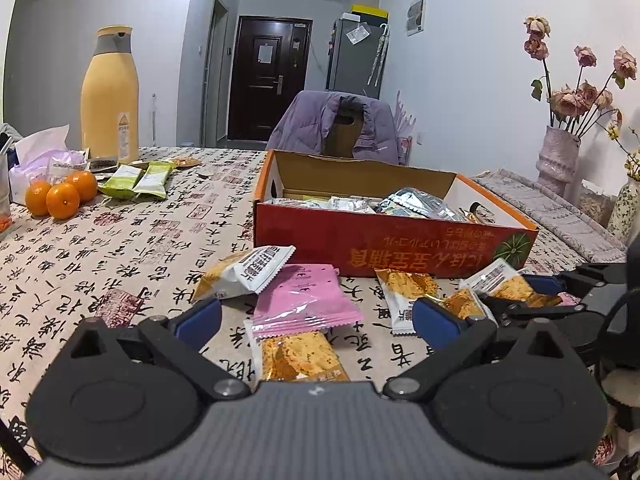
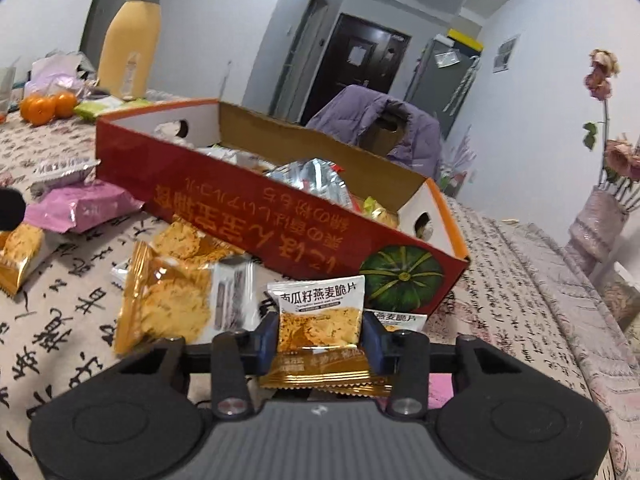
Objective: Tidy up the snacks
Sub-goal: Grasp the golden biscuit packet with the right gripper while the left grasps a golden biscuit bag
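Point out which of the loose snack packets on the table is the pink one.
The pink packet lies between the open left tongs, partly over an orange cracker packet. The other loose packets near the red box are orange and white.

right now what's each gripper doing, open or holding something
left gripper: open, holding nothing, pink snack packet lying between its jaws.
right gripper: closed on an oat crisp packet.

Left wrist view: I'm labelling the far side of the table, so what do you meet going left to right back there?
Oranges → yellow jug → green snack packs → red box → flower vase.
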Tool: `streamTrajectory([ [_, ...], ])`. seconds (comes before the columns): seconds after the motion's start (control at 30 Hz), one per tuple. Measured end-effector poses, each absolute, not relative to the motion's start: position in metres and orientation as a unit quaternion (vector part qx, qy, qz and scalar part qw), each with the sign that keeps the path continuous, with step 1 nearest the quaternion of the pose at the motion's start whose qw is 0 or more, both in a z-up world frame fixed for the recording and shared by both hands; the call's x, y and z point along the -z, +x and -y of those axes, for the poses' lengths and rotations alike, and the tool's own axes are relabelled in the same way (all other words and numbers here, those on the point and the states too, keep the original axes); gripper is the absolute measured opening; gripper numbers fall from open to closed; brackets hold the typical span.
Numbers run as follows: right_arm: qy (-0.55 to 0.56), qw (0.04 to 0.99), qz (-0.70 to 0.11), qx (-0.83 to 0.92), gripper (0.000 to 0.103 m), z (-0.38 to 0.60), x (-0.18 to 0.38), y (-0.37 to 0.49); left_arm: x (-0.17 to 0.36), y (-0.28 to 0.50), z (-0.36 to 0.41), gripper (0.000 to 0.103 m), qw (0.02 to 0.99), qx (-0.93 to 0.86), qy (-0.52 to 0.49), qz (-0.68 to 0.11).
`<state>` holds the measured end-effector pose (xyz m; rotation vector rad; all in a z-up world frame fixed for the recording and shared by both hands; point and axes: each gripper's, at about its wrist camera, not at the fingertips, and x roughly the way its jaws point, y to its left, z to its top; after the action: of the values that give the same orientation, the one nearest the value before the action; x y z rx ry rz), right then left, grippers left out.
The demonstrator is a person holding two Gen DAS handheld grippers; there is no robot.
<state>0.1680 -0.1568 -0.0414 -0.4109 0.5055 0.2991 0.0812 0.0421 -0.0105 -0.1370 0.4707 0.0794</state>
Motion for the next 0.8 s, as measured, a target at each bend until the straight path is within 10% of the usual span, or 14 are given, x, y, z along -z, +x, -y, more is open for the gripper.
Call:
streamTrajectory([
  [0.8, -0.024, 0.966, -0.2, -0.162, 0.042, 0.211, 0.026, 0.111, 0.034, 0.119, -0.043, 0.102, 0.941, -0.091, -0.047, -0.323],
])
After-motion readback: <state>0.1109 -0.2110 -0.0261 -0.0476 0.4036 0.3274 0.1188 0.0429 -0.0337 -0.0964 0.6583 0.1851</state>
